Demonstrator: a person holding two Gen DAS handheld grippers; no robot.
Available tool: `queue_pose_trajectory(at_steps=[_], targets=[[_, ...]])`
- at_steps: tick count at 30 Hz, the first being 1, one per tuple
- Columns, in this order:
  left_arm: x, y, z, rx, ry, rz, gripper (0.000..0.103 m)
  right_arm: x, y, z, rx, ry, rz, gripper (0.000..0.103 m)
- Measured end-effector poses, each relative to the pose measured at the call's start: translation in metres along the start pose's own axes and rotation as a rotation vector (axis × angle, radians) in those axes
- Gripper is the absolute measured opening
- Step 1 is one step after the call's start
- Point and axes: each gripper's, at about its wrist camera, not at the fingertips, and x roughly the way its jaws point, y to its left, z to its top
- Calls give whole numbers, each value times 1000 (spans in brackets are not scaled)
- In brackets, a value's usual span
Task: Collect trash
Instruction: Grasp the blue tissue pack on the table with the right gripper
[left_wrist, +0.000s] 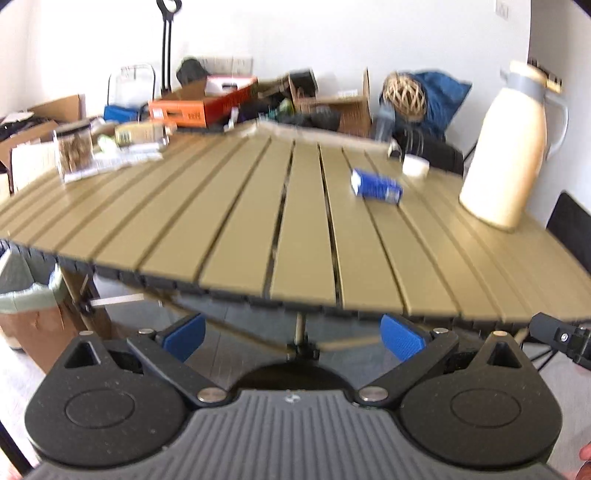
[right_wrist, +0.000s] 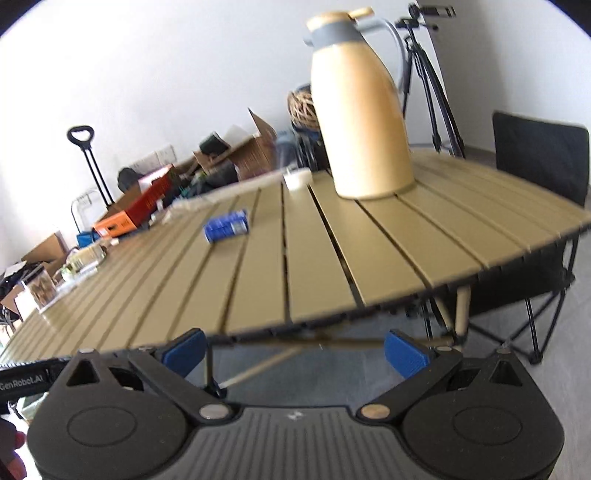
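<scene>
Approach step judged: both the left gripper (left_wrist: 293, 338) and right gripper (right_wrist: 295, 349) are held apart and empty, below the table (left_wrist: 221, 236) edge. The blue can (left_wrist: 376, 187) lies on its side mid-table, near the jug (left_wrist: 506, 147). A forward reach is called for next.

Left tool (left_wrist: 293, 338) held level, blue pads (left_wrist: 184, 336) spread wide, gripping nothing. Right tool (right_wrist: 295, 349) likewise agape, bare, alongside.
</scene>
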Motion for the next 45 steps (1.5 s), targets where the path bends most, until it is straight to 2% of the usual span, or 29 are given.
queue_pose_trajectory(at_steps=[8,16,20,25,28,35,41,45], targets=[[-11,12,46,-41,-126,10,103,4,31,45,-28,-91,72,103],[0,32,84,-126,-182,21,103,27,63,83,-81,-148,110,103],[12,39,98,-153,-207,24,103,50,79,99,-119,-155,92,103],[34,50,116,-209,-238,38,103,87,97,110,-166,-121,73,103],[53,58,130,-224,-229,47,103,112,107,117,-197,-100,61,103],[94,82,156,-194,-214,70,103,182,131,127,-270,-26,39,103],[125,106,160,-193,-216,85,103,247,144,126,-306,68,1,103],[136,120,162,-202,-215,91,103,275,147,124,-317,100,-40,103]])
